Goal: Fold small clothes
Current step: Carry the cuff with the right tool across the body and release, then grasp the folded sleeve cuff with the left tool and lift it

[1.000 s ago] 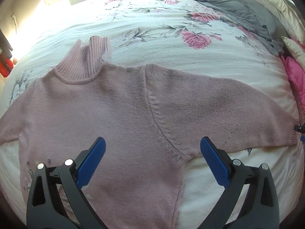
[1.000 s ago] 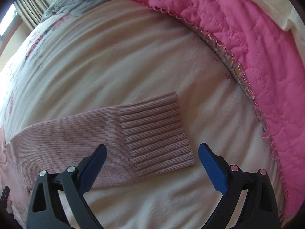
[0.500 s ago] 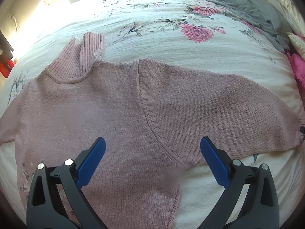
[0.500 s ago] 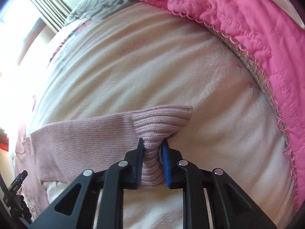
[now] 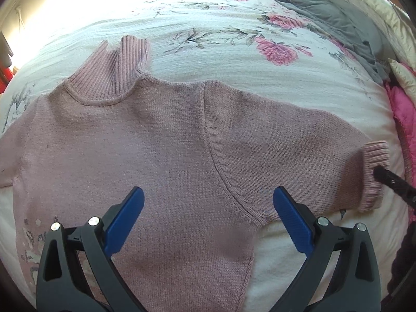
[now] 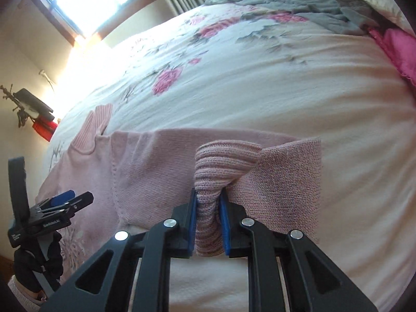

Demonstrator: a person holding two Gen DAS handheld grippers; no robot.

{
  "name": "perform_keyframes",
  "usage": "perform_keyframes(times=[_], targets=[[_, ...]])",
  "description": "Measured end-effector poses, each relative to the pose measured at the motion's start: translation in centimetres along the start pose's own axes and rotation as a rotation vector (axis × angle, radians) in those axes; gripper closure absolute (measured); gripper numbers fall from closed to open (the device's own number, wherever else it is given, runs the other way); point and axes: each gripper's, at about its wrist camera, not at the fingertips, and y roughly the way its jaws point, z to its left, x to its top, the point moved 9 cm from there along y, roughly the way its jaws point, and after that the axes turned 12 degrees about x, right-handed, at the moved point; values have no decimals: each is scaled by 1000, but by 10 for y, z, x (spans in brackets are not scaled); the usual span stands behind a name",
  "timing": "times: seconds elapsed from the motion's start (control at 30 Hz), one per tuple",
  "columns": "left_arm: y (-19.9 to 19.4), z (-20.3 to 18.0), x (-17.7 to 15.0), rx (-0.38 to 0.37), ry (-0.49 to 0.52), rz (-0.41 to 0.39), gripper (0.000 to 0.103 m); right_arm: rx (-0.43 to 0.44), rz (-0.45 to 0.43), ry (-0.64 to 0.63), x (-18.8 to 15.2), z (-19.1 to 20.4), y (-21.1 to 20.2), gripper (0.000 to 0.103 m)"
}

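Lifted since 1 second ago, sweater cuff sits clamped in right gripper jaws; left gripper jaws apart.

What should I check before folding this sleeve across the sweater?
1. Right tongs shut on the sleeve cuff: ok.
2. Cuff lifted and doubled back over the sleeve: ok.
3. Sweater body lying flat on the bed: ok.
4. Left tongs open, holding nothing, above the body: ok.
5. Collar lying flat: not ok, one side stands up.
6. Far sleeve spread out: cannot tell, it runs out of the left wrist view.
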Motion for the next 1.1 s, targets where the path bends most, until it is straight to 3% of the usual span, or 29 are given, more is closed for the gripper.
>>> perform_keyframes(times=[0.03,0.1,0.27,0.4,0.53,0.6,0.7,0.9,1.03,1.1], targets=[[-1,-5,1,-16,5,0,4,3,19,-10,-4,2,8,85],[-3,-19,2,-63,16,6,4,19,55,-14,-12,11,20,65],[-7,-63,3,-187,49,9,4,135,11,3,-27,21,-6,63],[0,-103,-6,-272,81,43,4,61,-26,43,-42,-1,-36,59],[24,-124,-21,-223,86,112,6,18,-25,103,-73,-22,-53,58],[33,-131,-26,-237,63,143,6,-3,-16,107,-88,-27,-58,58],[34,-139,-25,-230,57,119,7,-2,-12,135,-104,-32,-59,58],[26,-152,-15,-258,36,97,42,-3,-17,144,-111,-35,-55,58],[22,-161,-14,-272,62,92,58,-2,-38,157,-104,-34,-52,53],[21,-162,-13,-294,53,88,89,-7,-43,160,-100,-33,-50,53]])
